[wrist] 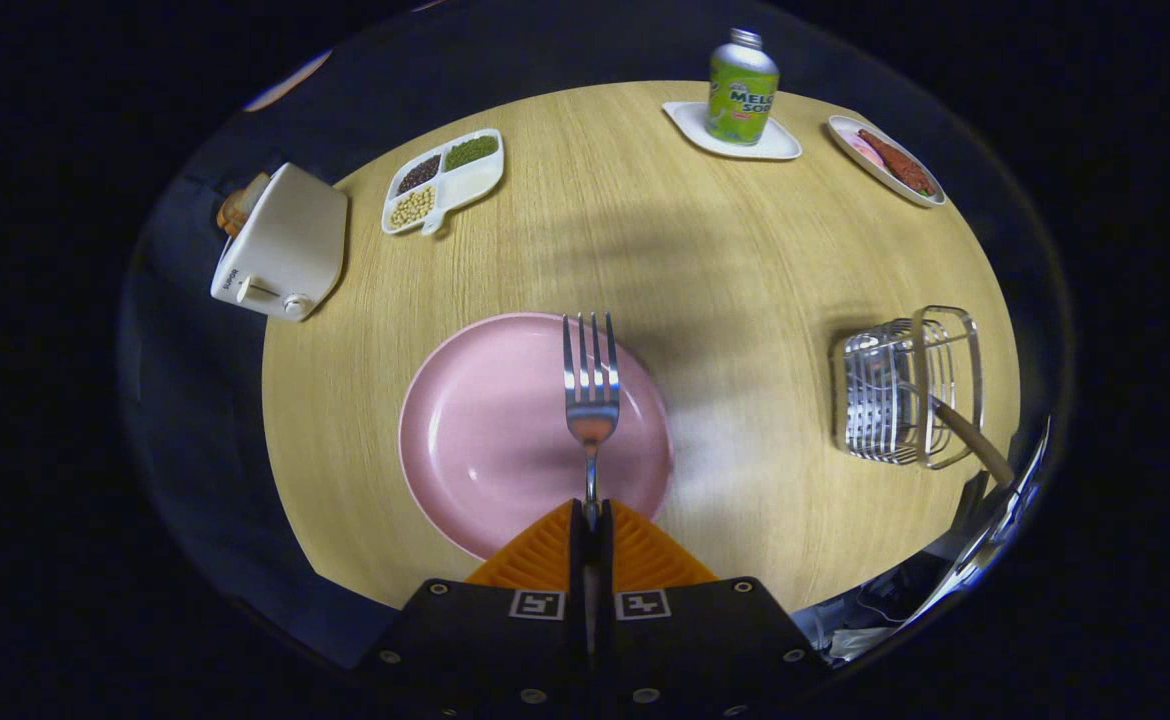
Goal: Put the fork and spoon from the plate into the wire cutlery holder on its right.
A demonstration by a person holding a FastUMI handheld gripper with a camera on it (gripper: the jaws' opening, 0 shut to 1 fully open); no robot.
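Fork (591, 385) | pinched in claw (591, 520) above pink plate (475, 440) | bare table (745, 290) toward wire holder (900, 395), apparently unobstructed

Your fork (591, 385) handle's lower end is hidden btwn the closed jaws; plate (485, 420) near rim sits behind them; toaster (283, 243) contents too small to ID.

A white toaster (283, 243) with bread in its slot sits at the round wooden table's (725, 260) edge, near a divided dish (443, 181) of beans and seeds. Across the table, a green bottle (741, 88) stands upright on a white coaster (783, 146), beside a small dish (886, 160) of reddish food.
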